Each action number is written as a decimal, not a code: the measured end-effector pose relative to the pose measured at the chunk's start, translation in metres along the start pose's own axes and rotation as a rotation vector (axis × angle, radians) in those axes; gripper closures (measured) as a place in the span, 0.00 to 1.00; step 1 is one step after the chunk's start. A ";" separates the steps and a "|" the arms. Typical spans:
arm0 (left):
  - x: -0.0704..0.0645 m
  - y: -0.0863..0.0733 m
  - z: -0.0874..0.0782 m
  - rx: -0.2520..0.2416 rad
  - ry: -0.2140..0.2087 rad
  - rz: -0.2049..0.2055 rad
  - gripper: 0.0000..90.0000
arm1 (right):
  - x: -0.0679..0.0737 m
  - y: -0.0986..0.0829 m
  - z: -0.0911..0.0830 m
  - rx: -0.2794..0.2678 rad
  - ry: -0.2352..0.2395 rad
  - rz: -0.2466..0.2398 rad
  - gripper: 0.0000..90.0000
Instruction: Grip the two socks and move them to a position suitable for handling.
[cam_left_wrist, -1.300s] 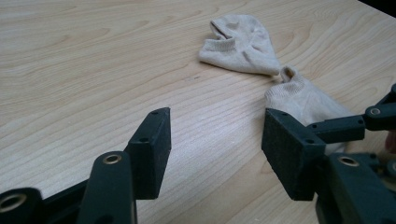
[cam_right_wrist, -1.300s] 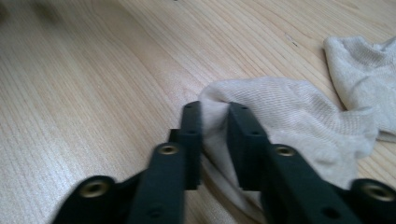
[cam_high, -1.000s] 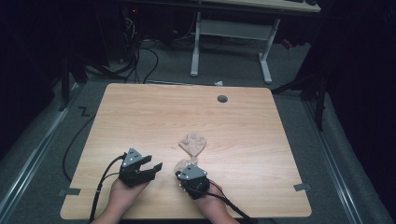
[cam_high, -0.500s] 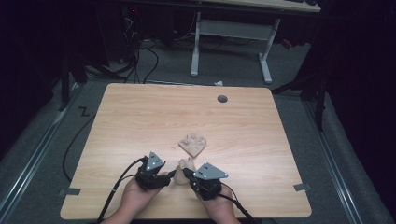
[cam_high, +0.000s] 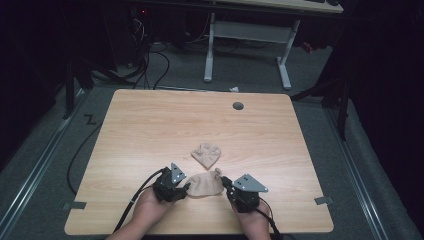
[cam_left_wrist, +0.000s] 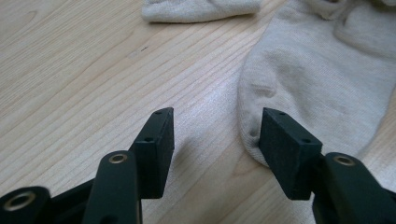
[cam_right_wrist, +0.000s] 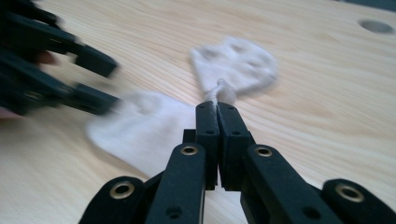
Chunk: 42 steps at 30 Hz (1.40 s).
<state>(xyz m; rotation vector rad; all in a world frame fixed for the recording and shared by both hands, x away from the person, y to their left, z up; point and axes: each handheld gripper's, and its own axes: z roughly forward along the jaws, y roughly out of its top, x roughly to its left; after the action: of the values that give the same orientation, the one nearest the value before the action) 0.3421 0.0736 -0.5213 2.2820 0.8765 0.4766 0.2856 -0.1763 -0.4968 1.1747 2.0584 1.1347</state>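
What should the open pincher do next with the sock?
Probably nudge the left gripper forward and close it on the near sock. Its jaws stand open at the sock's edge, while the right gripper is already shut on the other end.

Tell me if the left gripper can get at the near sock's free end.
Probably yes. The left gripper is open, one jaw already beside the near sock edge, with bare table between. The right gripper pinches the other end, clear of it.
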 end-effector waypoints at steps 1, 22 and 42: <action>0.000 0.000 0.000 -0.003 -0.001 -0.002 0.51 | -0.005 -0.003 -0.001 0.008 -0.012 0.015 0.98; 0.014 -0.014 -0.008 -0.021 0.014 -0.016 0.51 | -0.021 -0.003 0.051 0.229 0.014 -0.065 0.96; 0.042 -0.026 -0.070 -0.163 -0.025 -0.100 0.47 | -0.026 0.025 0.044 0.091 0.101 0.004 0.89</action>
<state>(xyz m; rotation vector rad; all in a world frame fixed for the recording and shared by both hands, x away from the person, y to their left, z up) 0.3230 0.1477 -0.4832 2.0817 0.9012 0.4568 0.3429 -0.1736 -0.4979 1.1872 2.2051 1.1342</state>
